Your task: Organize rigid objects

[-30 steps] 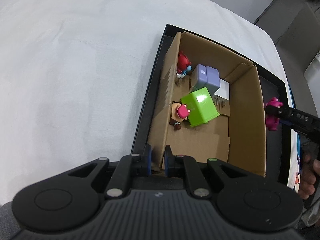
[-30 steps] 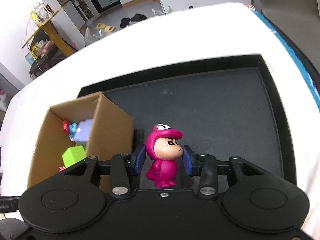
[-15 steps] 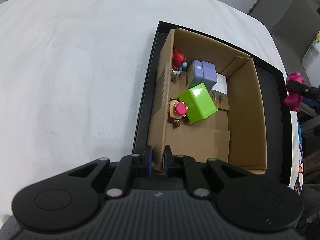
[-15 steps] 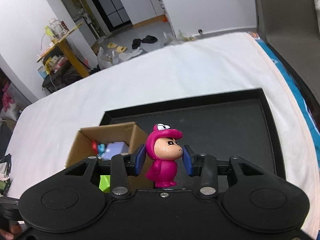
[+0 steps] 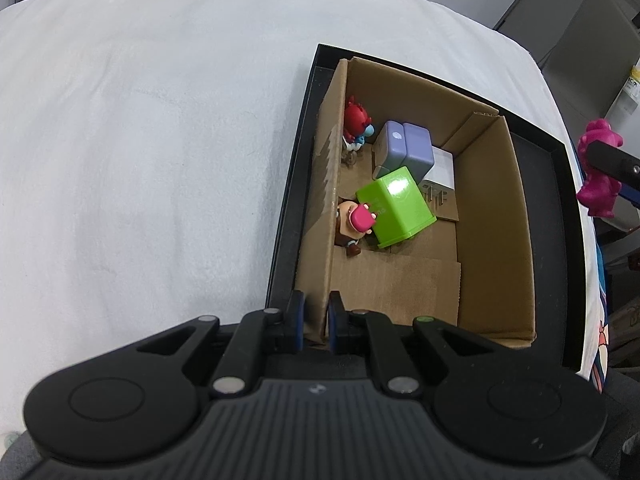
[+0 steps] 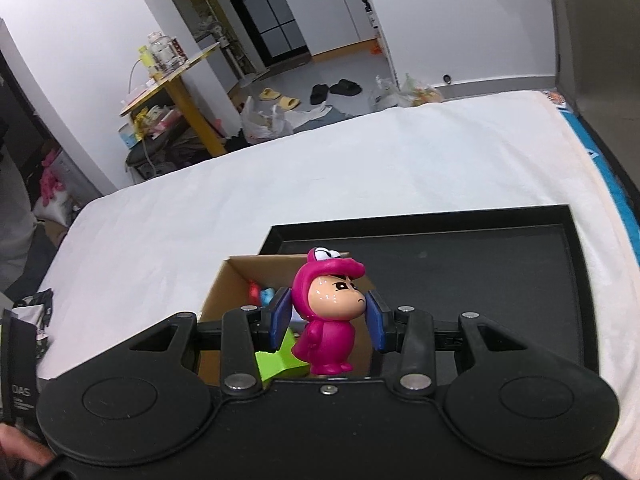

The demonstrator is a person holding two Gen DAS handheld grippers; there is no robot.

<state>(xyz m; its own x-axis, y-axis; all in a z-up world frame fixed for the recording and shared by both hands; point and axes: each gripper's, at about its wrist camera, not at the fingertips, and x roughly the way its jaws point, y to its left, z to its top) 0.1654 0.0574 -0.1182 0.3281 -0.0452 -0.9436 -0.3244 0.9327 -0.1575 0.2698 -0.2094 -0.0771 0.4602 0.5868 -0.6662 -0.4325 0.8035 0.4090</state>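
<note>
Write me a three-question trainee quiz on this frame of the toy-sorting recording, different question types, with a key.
1. True or false: the left gripper is clamped on the cardboard box wall.
2. What does the right gripper hold?
A. green block
B. pink figurine
C. purple block
3. Fill in: the box stands in a black ____.

Key
1. True.
2. B, the pink figurine.
3. Tray.

We see the cardboard box (image 5: 492, 240) standing in the left part of the tray (image 6: 500, 280), which lies on the table (image 5: 140, 140). In the box, two cubes (image 5: 396, 204) sit right of two figurines (image 5: 352, 220) along its left wall. Another figurine (image 6: 328, 312) hangs above the tray.
</note>
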